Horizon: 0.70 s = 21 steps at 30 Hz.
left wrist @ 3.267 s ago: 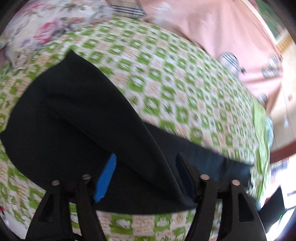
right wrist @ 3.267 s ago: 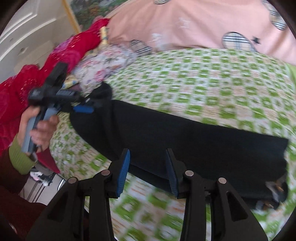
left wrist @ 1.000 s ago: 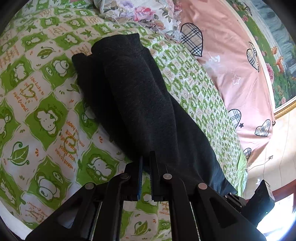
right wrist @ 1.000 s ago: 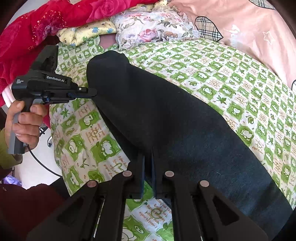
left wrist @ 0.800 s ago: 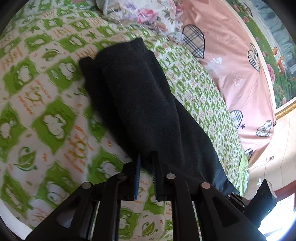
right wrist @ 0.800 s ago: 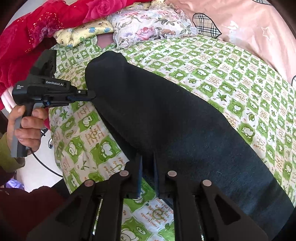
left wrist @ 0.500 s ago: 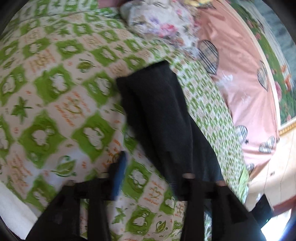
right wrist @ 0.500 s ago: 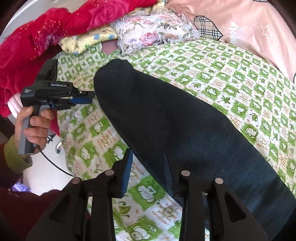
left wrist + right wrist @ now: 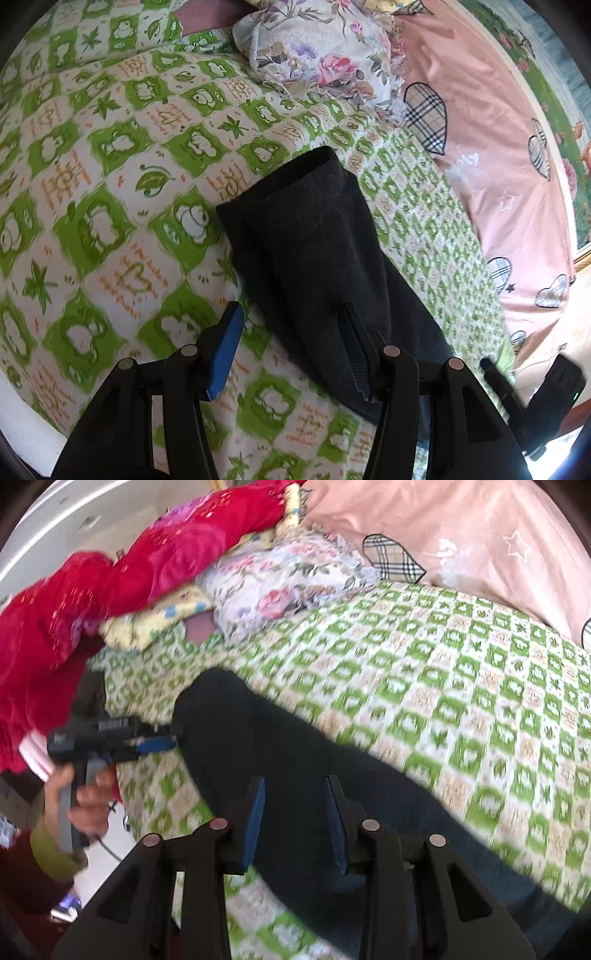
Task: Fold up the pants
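Both grippers have let go since a second ago: the left gripper (image 9: 291, 343) and the right gripper (image 9: 295, 823) were pinched shut at the near edge of the dark pants (image 9: 314, 251), and now their jaws stand apart with nothing pressed between them. Those pants lie folded lengthwise on the green-checked bedspread (image 9: 110, 184), below the floral pillow (image 9: 317, 48).

Dark pants (image 9: 314, 251), legs folded together lengthwise, lie flat across the green-checked bedspread (image 9: 110, 184).
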Motion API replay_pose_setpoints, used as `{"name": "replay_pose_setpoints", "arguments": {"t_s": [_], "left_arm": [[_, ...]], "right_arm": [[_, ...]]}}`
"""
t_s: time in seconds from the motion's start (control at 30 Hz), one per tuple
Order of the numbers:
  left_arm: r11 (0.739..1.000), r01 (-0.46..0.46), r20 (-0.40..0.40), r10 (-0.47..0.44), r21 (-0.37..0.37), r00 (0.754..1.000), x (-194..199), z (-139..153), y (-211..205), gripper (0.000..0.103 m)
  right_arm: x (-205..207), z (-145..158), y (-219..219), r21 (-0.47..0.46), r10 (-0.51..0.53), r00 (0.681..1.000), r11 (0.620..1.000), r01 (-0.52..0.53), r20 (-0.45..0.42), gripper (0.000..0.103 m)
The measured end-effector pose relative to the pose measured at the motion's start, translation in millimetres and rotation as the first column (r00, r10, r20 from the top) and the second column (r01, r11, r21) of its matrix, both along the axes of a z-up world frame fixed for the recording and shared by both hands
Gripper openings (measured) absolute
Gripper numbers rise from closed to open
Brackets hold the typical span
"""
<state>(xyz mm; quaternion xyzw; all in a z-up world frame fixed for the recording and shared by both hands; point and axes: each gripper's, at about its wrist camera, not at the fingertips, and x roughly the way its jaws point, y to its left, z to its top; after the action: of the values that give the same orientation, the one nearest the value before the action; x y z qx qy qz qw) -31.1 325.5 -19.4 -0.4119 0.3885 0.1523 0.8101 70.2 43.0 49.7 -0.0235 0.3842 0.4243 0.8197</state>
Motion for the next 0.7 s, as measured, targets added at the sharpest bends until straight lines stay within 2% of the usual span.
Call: {"name": "replay_pose_setpoints", "arguments": {"t_s": [0.2,0.3,0.4,0.53,0.6,0.7], "left_arm": [[1.0,-0.013,-0.024,0.013,-0.002,1.0,10,-9,11,0.053],[1.0,-0.004,-0.037,0.005,0.007,0.999,15,-12,12,0.053],[0.999,0.013,-0.042,-0.011,0.03,0.999,22,-13,11,0.053],[0.999,0.024,-0.043,-0.022,0.048,0.999,30,-16,11,0.052],[0.998,0.022,-0.041,-0.02,0.056,0.999,33,-17,11,0.051],[0.996,0.026,-0.041,-0.023,0.08,0.999,39,-19,10,0.043]], "right_arm": [[73,-16,2,0.03,-0.057,0.991,0.998,0.061,-0.121,0.035],[101,-36,13,-0.033,-0.045,0.984,0.999,0.04,-0.173,0.035],[109,-51,26,-0.084,0.007,0.978,0.996,-0.025,-0.21,0.035],[98,-69,48,-0.139,0.109,0.969,0.98,-0.142,-0.221,0.035],[94,-75,54,-0.165,0.127,0.964,0.972,-0.168,-0.232,0.034],[90,-77,56,-0.168,0.146,0.96,0.968,-0.189,-0.239,0.035]]}}
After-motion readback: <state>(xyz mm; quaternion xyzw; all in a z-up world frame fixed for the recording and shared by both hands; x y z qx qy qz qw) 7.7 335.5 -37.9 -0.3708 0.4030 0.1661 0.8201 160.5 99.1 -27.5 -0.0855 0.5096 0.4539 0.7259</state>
